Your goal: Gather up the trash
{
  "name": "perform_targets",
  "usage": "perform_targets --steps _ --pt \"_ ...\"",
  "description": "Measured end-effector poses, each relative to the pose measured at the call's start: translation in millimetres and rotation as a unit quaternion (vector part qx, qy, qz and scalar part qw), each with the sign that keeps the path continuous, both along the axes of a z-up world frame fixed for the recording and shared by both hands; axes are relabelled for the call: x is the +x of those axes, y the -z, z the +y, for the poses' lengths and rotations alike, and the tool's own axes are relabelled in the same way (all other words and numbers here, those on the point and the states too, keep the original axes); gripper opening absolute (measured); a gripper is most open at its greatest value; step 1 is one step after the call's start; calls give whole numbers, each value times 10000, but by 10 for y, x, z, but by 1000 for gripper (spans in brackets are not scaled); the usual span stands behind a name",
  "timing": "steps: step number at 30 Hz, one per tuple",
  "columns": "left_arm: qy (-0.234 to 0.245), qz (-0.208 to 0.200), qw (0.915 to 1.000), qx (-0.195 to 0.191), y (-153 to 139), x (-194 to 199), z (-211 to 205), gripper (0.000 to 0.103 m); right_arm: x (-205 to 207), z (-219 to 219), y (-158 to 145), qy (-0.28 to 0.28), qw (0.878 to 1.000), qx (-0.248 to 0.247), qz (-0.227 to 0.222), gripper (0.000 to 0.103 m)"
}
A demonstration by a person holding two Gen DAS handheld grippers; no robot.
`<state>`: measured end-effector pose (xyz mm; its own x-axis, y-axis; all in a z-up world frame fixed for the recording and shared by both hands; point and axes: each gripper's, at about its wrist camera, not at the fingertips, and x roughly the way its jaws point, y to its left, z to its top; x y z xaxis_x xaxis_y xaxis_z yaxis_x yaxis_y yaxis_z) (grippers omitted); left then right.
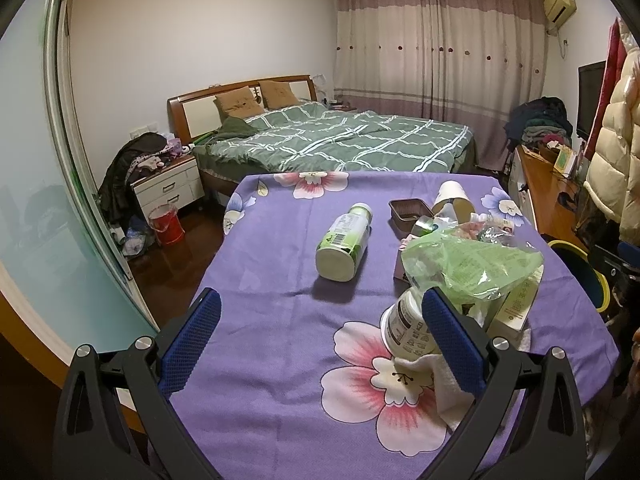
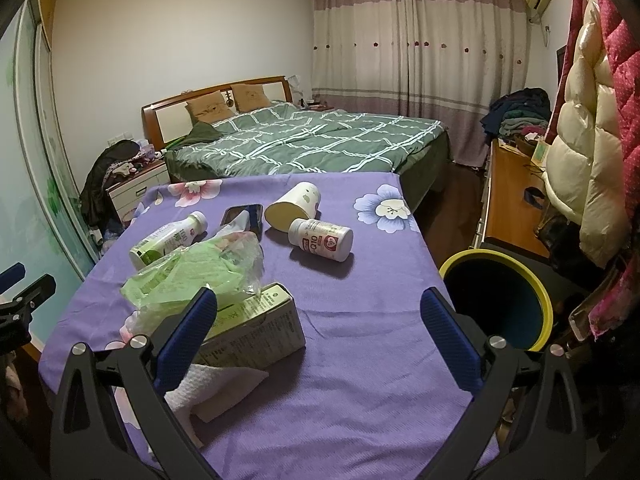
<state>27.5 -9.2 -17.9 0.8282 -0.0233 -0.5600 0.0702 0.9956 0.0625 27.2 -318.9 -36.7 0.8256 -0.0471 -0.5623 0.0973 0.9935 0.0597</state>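
The trash lay scattered on the purple flowered surface (image 2: 360,320): a crumpled green plastic bag (image 2: 192,276) rested on a carton (image 2: 256,328) near the left, with a white paper towel (image 2: 208,392) under the carton's near end. Further back a green-labelled bottle (image 2: 168,240) lay on its side at the left, a white pill bottle (image 2: 322,239) lay on its side near the middle, and a cream paper cup (image 2: 294,206) was tipped over just behind it, beside a dark tray (image 2: 242,216). A yellow-rimmed bin (image 2: 500,300) stood just off the surface's right edge. The right hand-held gripper (image 2: 318,336) hung above the near part of the surface with its blue pads wide apart and nothing between them, its left pad overlapping the carton in view. The left hand-held gripper (image 1: 320,340) was likewise spread apart and empty, over bare cloth. Beyond the surface stood a bed (image 2: 304,140) with a green checked cover.
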Motion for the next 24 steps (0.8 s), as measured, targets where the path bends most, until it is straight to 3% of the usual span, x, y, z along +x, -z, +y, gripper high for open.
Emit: perform_targets --steps 24 --pt "-39 56 10000 -18 48 82 39 99 182 89 26 -172 9998 -31 84 97"
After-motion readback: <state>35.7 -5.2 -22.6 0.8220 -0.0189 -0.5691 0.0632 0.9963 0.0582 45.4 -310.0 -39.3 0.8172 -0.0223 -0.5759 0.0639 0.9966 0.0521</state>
